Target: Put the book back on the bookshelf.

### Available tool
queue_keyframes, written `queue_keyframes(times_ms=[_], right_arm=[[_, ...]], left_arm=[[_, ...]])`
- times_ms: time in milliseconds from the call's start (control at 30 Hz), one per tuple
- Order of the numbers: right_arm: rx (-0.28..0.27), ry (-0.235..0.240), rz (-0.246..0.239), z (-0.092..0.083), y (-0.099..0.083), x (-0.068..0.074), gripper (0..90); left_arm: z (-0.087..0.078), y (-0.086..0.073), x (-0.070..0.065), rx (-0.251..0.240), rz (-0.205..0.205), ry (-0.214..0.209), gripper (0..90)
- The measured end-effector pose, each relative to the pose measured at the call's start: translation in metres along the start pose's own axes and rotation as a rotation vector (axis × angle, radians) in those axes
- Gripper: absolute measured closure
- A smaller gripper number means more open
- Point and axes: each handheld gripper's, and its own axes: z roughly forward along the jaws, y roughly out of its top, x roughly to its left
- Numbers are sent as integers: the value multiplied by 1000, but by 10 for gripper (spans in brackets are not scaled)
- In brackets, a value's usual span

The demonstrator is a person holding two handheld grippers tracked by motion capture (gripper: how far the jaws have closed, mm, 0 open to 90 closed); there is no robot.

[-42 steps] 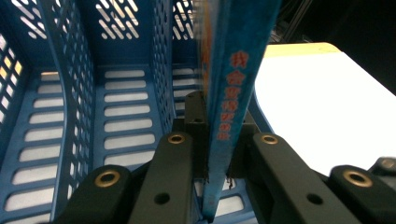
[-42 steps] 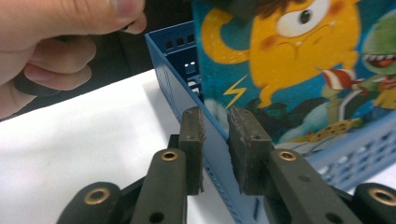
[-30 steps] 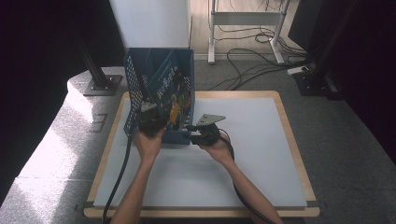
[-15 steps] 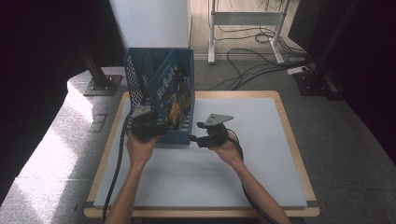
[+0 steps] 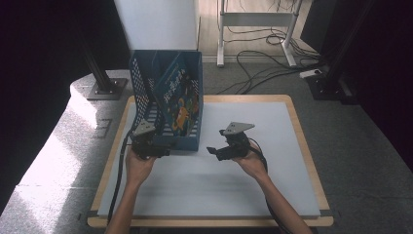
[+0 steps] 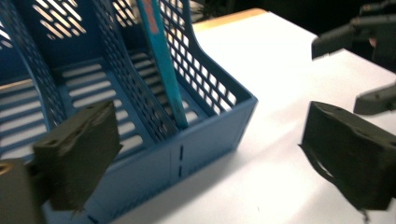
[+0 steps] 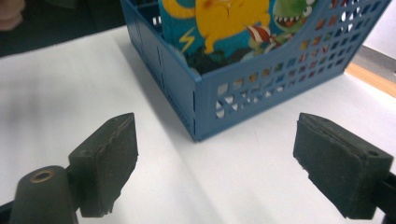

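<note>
I'm watching the counter point(image 5: 272, 185) carrying a stiff, light rack point(image 5: 190, 141); the thin, slippery book point(image 5: 178, 97) is leaning inside, best pinched at its top edge. Left gripper point(image 5: 163, 151) and right gripper point(image 5: 213, 151) jaws have just been opening wide, holding nothing.

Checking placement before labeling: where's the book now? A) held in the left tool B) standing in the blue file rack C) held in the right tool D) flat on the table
B: the book stands upright in a slot of the rack, and both the left tool and the right tool are open with nothing between their jaws.
</note>
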Motion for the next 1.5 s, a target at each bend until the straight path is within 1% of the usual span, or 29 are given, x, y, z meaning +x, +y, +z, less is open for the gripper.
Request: queue_keyframes(times_ms=[67,100,200,233,367,500,633,733,833,967,1067,1133,1200,1233,1300,1400,1433,1500], right_arm=[[9,2,-6,-4,-2,0,113],[12,2,-7,-6,-4,0,94],[26,-1,-19,-13,-6,1,7],[29,-3,-24,-15,-7,2,0],[31,-15,-38,-28,-10,3,0],[32,-31,-38,-42,-16,2,0],[29,-55,-25,-58,-26,-1,0],[35,-84,-17,-69,-37,-4,0],[36,-110,2,-81,-47,-8,0],[41,-142,19,-96,-63,-11,0],[48,-170,32,-107,-75,-13,0],[47,-181,50,-114,-84,-15,0],[46,-194,71,-121,-93,-17,0],[42,-201,92,-124,-98,-18,0],[38,-213,119,-129,-107,-20,0],[60,-244,144,-133,-121,-22,0],[66,-248,159,-134,-127,-24,0],[91,-254,169,-134,-133,-26,0]], left_arm=[[-2,-3,-1,13,11,-22,0],[-3,-5,-2,10,18,-30,0],[-7,-10,-5,-11,29,-51,0],[-9,-11,-6,-20,32,-57,0],[-15,-15,-10,-28,41,-63,0],[-20,-21,-14,-18,51,-76,0],[-24,-30,-17,-14,58,-83,0],[-25,-37,-19,-7,57,-90,0],[-26,-43,-21,1,64,-85,0],[-27,-52,-22,8,66,-91,0],[-25,-59,-25,27,79,-84,0],[-23,-63,-26,44,87,-83,0],[-21,-69,-26,56,86,-86,0],[-20,-72,-26,59,84,-87,0],[-16,-78,-26,76,82,-90,0],[-8,-88,-27,117,97,-68,0],[-5,-92,-27,131,94,-74,0],[0,-98,-28,155,92,-81,0]])
